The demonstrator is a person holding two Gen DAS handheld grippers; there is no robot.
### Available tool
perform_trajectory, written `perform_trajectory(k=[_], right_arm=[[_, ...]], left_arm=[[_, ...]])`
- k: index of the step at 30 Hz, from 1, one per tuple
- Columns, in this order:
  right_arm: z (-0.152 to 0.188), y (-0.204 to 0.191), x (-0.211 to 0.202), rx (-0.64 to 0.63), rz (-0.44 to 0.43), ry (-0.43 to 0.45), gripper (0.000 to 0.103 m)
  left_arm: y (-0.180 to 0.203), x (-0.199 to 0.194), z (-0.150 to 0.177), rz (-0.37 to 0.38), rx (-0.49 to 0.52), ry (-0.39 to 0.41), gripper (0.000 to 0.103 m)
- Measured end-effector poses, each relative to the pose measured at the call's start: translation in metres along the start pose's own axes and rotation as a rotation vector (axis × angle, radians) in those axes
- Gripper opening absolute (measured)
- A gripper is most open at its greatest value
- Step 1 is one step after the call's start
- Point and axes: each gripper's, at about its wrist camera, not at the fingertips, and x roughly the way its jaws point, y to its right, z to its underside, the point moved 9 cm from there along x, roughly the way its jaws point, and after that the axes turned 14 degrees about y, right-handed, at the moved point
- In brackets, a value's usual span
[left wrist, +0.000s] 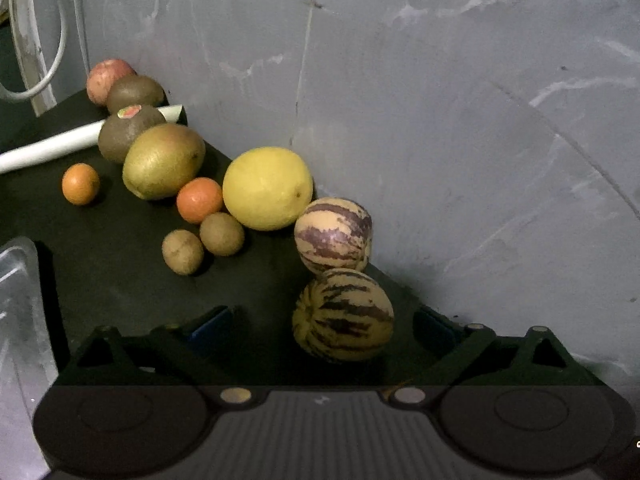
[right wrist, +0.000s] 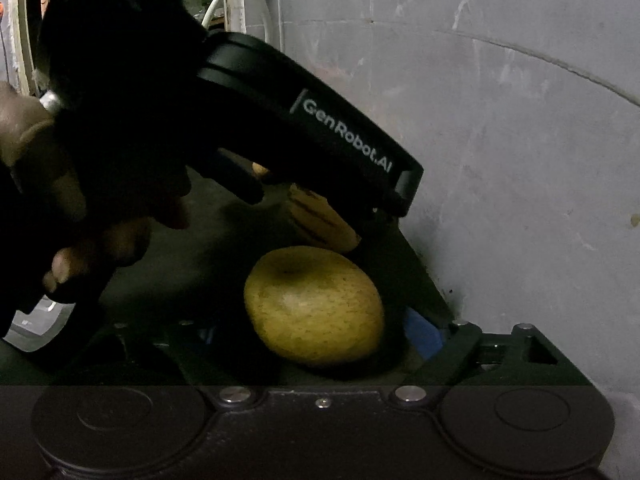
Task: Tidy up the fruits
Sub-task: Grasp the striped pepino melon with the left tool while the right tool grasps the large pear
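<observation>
In the left wrist view, fruits lie in a row on a black mat (left wrist: pixel 120 264) along the grey wall: an apple (left wrist: pixel 108 79), two kiwis (left wrist: pixel 134 92), a mango (left wrist: pixel 163 161), two small oranges (left wrist: pixel 199 199), a yellow lemon (left wrist: pixel 267 188), two small brown fruits (left wrist: pixel 221 233), and two striped melons (left wrist: pixel 333 239). My left gripper (left wrist: pixel 324 332) is open, its fingers on either side of the nearer striped melon (left wrist: pixel 342 315). In the right wrist view, my right gripper (right wrist: pixel 316 332) is open around a yellow-green pear (right wrist: pixel 314 306). The left gripper's body (right wrist: pixel 320 120) and a hand hide the rest.
A white tube (left wrist: pixel 60 144) lies at the back left of the mat. A clear plastic container (left wrist: pixel 20 288) stands at the left edge. The grey wall (left wrist: pixel 440 120) runs close behind the fruits. White cables hang at the far left.
</observation>
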Motion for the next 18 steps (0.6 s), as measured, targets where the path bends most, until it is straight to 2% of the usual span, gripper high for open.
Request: perform_trajectory(k=[7, 13, 15, 18], right_arm=[[-0.001, -0.006, 0.0, -0.039, -0.032, 0.021, 0.077], [-0.002, -0.01, -0.006, -0.048, -0.041, 0.032, 0.069], [0.0, -0.008, -0.007, -0.042, -0.038, 0.034, 0.066], [0.0, -0.011, -0.012, -0.036, -0.035, 0.038, 0.065]], left_arm=[[-0.002, 0.005, 0.002, 0.014, 0.0, 0.01, 0.086], [0.008, 0.0, 0.006, 0.032, 0.026, 0.032, 0.071], [0.012, -0.002, 0.006, 0.037, 0.034, 0.036, 0.063], [0.015, -0.005, 0.006, 0.035, 0.036, 0.042, 0.059]])
